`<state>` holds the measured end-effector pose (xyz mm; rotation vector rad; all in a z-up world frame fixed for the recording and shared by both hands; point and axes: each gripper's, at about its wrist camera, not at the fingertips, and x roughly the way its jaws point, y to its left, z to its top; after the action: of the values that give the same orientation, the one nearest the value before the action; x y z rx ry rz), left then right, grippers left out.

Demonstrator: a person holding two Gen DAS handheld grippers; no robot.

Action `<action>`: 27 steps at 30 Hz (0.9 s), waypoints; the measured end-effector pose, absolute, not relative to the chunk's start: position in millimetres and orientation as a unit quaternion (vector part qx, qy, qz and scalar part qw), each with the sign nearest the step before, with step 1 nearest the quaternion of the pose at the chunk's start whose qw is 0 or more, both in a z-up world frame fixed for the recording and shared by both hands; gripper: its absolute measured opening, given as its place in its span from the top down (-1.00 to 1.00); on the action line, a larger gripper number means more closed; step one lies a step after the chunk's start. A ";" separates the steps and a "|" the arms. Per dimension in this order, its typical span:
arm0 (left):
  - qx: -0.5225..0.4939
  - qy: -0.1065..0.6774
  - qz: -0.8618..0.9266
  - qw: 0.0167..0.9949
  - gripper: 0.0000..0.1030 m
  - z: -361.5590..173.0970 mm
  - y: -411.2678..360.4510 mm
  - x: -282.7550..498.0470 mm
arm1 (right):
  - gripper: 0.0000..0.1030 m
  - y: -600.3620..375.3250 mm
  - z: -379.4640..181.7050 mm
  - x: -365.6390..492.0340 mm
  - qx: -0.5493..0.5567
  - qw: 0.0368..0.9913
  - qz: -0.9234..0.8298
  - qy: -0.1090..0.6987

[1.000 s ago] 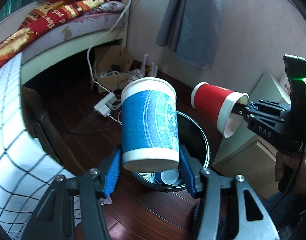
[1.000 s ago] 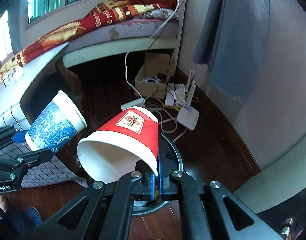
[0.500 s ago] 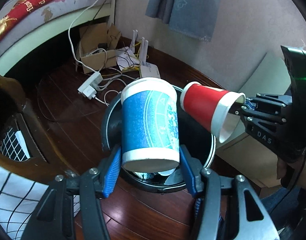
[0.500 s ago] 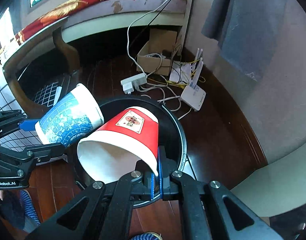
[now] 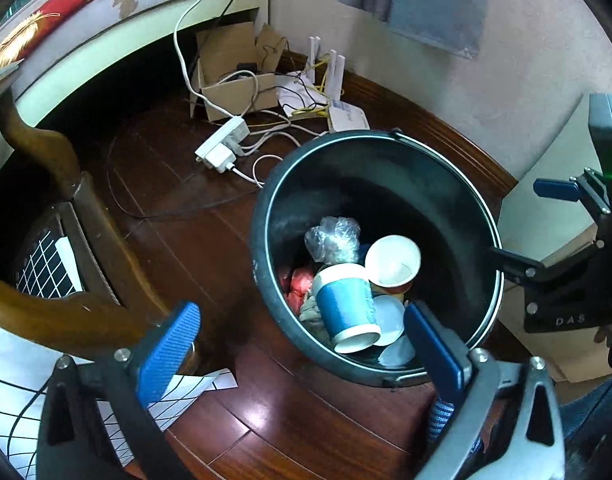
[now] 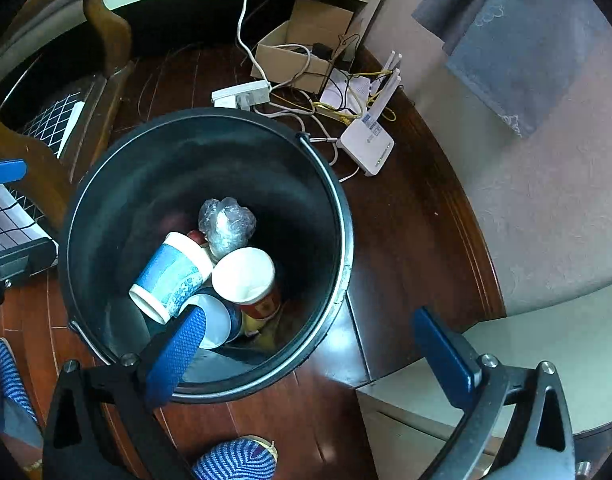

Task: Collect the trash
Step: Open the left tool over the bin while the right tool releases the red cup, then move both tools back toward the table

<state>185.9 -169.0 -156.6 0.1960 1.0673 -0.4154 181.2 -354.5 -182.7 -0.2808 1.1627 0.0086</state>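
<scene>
A black bin (image 5: 386, 134) stands on the dark wood floor, seen from above in both wrist views. The blue paper cup (image 5: 346, 308) (image 6: 170, 276) lies inside it on its side. Beside it lies the red paper cup (image 5: 392, 264) (image 6: 246, 276), its white mouth facing up, near crumpled plastic wrap (image 5: 334, 238). My left gripper (image 5: 302, 332) hangs over the bin's near rim, jaws opening wide with nothing between them. My right gripper (image 6: 310, 328) is also above the bin (image 6: 210, 114), jaws opening and empty. Each shows at the edge of the other's view: the right gripper (image 5: 530, 224), the left gripper (image 6: 14, 212).
A power strip (image 5: 222, 150), cables, a white router (image 6: 366, 148) and a cardboard box (image 5: 230, 80) lie beyond the bin by the wall. A wooden chair leg (image 5: 70, 248) stands to the left, a pale cabinet (image 6: 526, 356) to the right. A blue slipper (image 6: 234, 460) is near the bin.
Both grippers sank toward the bin and opened. The blue cup left the left gripper and the red cup left the right; both now lie in the bin.
</scene>
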 end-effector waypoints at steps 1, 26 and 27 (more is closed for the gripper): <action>0.094 0.502 -0.193 0.837 -0.99 -156.5 -168.0 185.4 | -1.00 -353.8 -182.6 180.8 -0.133 0.827 0.005 0.546; 0.092 0.461 -0.167 0.866 -0.99 -108.2 -145.9 166.3 | -1.00 -319.6 -126.4 171.7 -0.123 0.862 0.029 0.491; 0.092 0.459 -0.166 0.868 -0.99 -105.5 -144.2 164.4 | -1.00 -317.8 -124.3 170.3 -0.124 0.863 0.030 0.489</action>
<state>164.4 -144.2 -105.5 0.1915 0.9612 -0.3479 170.3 -317.8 -124.3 -0.2601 1.0252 0.0635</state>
